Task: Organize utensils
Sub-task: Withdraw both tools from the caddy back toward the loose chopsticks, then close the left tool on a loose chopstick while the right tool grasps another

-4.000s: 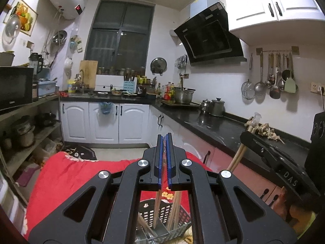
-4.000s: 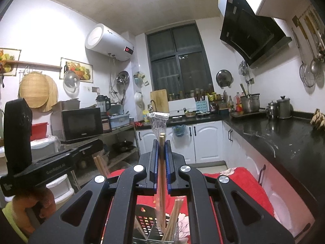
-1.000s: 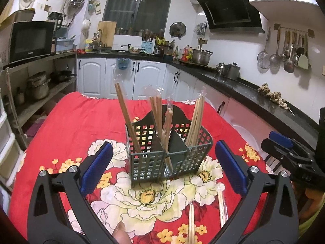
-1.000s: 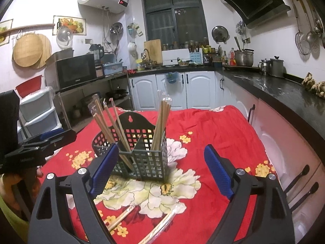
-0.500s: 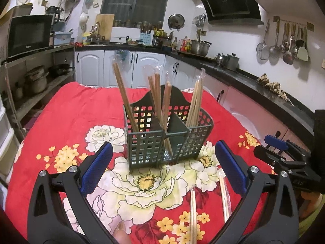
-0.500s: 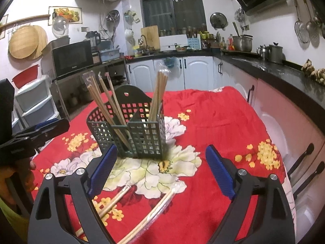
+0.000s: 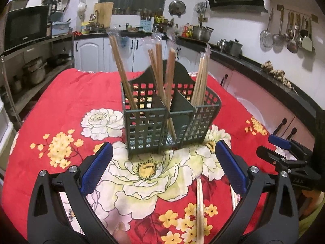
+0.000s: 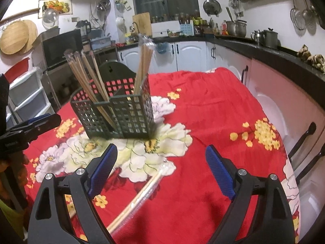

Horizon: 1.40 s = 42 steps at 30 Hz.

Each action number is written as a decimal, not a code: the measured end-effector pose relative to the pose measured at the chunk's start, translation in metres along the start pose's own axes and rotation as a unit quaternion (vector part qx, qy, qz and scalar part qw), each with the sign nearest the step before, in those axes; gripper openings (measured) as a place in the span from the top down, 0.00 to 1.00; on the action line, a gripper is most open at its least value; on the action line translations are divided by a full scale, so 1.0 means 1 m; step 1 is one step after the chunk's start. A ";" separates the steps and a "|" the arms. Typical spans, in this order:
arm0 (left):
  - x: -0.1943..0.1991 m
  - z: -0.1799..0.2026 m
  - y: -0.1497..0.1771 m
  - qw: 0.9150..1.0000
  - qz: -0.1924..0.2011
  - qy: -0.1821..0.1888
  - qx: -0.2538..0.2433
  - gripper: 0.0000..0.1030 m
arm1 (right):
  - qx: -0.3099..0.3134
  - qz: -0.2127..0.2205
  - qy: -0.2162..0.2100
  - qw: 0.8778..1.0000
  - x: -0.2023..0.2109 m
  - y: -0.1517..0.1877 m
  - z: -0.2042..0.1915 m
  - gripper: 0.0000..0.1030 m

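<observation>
A dark green lattice utensil basket (image 7: 150, 126) (image 8: 121, 118) stands on the red flowered tablecloth, with several wrapped chopstick pairs (image 7: 162, 71) (image 8: 144, 65) upright in its compartments. More wrapped chopsticks lie flat on the cloth: one pair (image 7: 200, 209) between my left gripper's fingers, another (image 7: 233, 197) by its right finger, and one pair (image 8: 142, 195) between my right gripper's fingers. My left gripper (image 7: 162, 162) is open, low over the cloth in front of the basket. My right gripper (image 8: 161, 164) is open too, to the basket's right. Neither holds anything.
The table (image 8: 223, 111) stands in a kitchen, with a black counter (image 8: 274, 55) and pink cabinets along the right, shelves with a microwave (image 7: 22, 26) on the left. The other gripper shows at each view's edge (image 7: 288, 158) (image 8: 28, 128). A fingertip (image 7: 119, 231) shows at the bottom.
Both grippers have sunk toward the table and tipped downward; the basket now looms larger and the flat chopsticks lie between the fingers. Four seconds ago each gripper was shut on chopsticks above the basket.
</observation>
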State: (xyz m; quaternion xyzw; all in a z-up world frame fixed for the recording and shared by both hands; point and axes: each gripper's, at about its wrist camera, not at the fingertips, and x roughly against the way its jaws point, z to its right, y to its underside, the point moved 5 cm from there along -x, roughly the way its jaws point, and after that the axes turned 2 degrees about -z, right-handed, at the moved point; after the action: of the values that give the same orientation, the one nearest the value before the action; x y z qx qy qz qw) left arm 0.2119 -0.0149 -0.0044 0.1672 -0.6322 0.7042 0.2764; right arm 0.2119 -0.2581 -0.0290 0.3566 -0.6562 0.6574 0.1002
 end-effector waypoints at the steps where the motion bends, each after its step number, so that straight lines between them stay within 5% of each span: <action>1: -0.003 0.002 0.002 1.000 -0.004 0.002 -0.002 0.10 | -0.001 -0.004 0.001 1.000 -0.002 0.002 0.002 0.17; 7: -0.023 0.013 0.015 0.999 -0.045 0.007 -0.025 0.10 | -0.010 -0.047 -0.008 0.999 -0.021 0.013 0.007 0.29; 9: -0.030 0.017 0.021 0.998 -0.062 0.022 -0.025 0.19 | -0.011 -0.062 -0.016 0.998 -0.027 0.018 0.007 0.41; 14: -0.047 0.025 0.036 0.993 -0.099 0.054 -0.020 0.40 | -0.021 -0.090 -0.029 0.995 -0.042 0.025 0.004 0.50; 24: -0.077 0.042 0.058 0.981 -0.159 0.110 -0.013 0.52 | -0.060 -0.142 -0.048 0.987 -0.080 0.030 0.008 0.66; 32: -0.098 0.044 0.059 0.977 -0.175 0.125 -0.001 0.53 | -0.099 -0.133 -0.065 0.984 -0.085 0.032 0.020 0.92; 42: -0.106 0.026 0.056 0.979 -0.175 0.100 0.012 0.92 | -0.120 -0.100 -0.069 0.985 -0.071 0.027 0.028 0.94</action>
State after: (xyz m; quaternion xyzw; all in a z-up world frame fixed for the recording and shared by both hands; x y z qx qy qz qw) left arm 0.2592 -0.0617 -0.1076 0.2073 -0.5535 0.6657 0.4555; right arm 0.2564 -0.2635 -0.0959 0.4505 -0.6967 0.5343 0.1618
